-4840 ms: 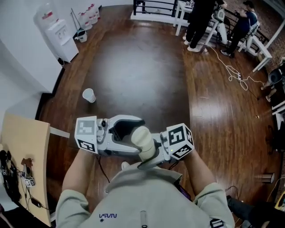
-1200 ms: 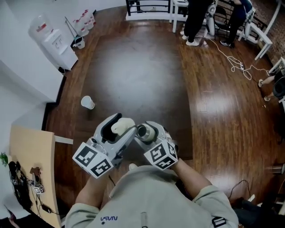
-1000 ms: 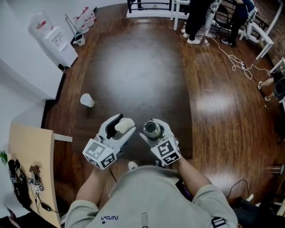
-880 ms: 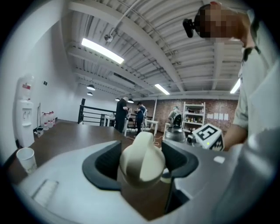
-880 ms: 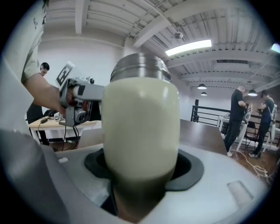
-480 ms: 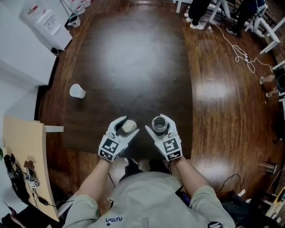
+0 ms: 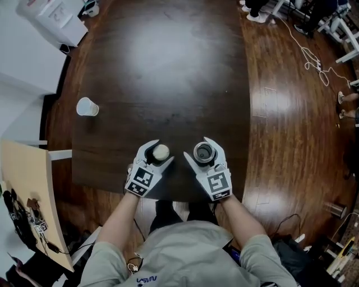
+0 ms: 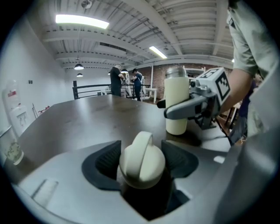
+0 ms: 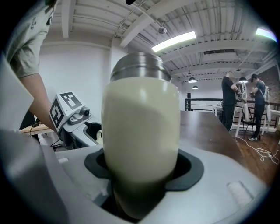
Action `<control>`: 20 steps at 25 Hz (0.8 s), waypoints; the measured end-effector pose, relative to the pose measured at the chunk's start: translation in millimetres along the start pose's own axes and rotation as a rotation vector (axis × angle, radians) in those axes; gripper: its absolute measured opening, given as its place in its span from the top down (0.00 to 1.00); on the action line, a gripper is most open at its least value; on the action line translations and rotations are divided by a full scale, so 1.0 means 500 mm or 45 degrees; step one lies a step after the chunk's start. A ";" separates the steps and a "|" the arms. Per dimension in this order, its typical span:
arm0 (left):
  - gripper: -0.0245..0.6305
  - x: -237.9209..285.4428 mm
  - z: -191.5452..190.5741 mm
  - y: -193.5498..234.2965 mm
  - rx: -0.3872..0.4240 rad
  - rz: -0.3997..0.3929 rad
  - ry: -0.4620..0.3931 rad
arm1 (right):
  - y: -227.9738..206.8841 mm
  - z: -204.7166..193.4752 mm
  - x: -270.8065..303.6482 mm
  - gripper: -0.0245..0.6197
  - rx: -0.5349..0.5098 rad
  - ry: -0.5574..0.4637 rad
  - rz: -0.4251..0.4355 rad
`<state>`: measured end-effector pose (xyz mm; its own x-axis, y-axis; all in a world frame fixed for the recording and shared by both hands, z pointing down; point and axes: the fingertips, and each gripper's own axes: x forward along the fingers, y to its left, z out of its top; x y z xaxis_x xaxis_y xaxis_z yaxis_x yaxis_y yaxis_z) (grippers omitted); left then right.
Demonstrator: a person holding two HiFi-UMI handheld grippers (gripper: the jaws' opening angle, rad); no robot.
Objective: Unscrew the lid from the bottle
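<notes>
The bottle's (image 9: 141,131) bottom is hidden low between the jaws of the right gripper (image 9: 142,168), and its side is blurred. The lid's (image 8: 142,148) underside is hidden inside the left gripper (image 8: 141,161). The water cooler (image 7: 50,17) is cut off by the top edge.

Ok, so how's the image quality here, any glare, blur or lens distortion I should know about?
Head view: a broad pale glare washes the dark table, its edges bowed. Left gripper view: ceiling light blown out, lid fairly sharp. Right gripper view: the bottle sits close and soft, corners black.
</notes>
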<state>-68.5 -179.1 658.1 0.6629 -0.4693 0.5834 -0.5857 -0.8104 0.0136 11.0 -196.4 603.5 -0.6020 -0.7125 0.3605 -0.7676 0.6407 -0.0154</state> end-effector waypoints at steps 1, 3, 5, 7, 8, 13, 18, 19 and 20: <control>0.51 0.005 -0.008 0.001 0.001 -0.001 0.022 | -0.001 0.002 0.001 0.50 -0.005 -0.005 0.003; 0.51 0.011 -0.024 0.000 0.003 -0.005 0.061 | 0.003 0.002 -0.003 0.49 -0.018 -0.005 0.008; 0.51 0.014 -0.038 -0.006 0.000 -0.006 0.084 | 0.008 -0.003 -0.012 0.49 -0.033 -0.003 0.015; 0.51 0.017 -0.049 -0.011 -0.005 -0.014 0.099 | 0.012 -0.011 -0.019 0.49 -0.053 0.005 0.026; 0.52 0.018 -0.055 -0.012 -0.009 -0.018 0.108 | 0.015 -0.016 -0.021 0.49 -0.064 0.015 0.034; 0.50 0.023 -0.055 -0.013 -0.017 -0.038 0.136 | 0.023 -0.056 -0.019 0.49 -0.065 0.094 0.086; 0.48 -0.025 -0.034 0.009 -0.088 0.004 0.078 | 0.045 -0.092 -0.016 0.39 -0.017 0.192 0.135; 0.48 -0.054 -0.034 0.015 -0.139 0.035 0.050 | 0.057 -0.100 -0.025 0.39 0.010 0.211 0.141; 0.48 -0.085 -0.035 0.018 -0.207 0.067 0.021 | 0.066 -0.107 -0.041 0.39 0.041 0.227 0.143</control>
<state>-110.1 -160.6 647.6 0.6227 -0.5027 0.5997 -0.6877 -0.7171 0.1130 9.8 -145.5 645.5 -0.6378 -0.5736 0.5141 -0.7064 0.7016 -0.0936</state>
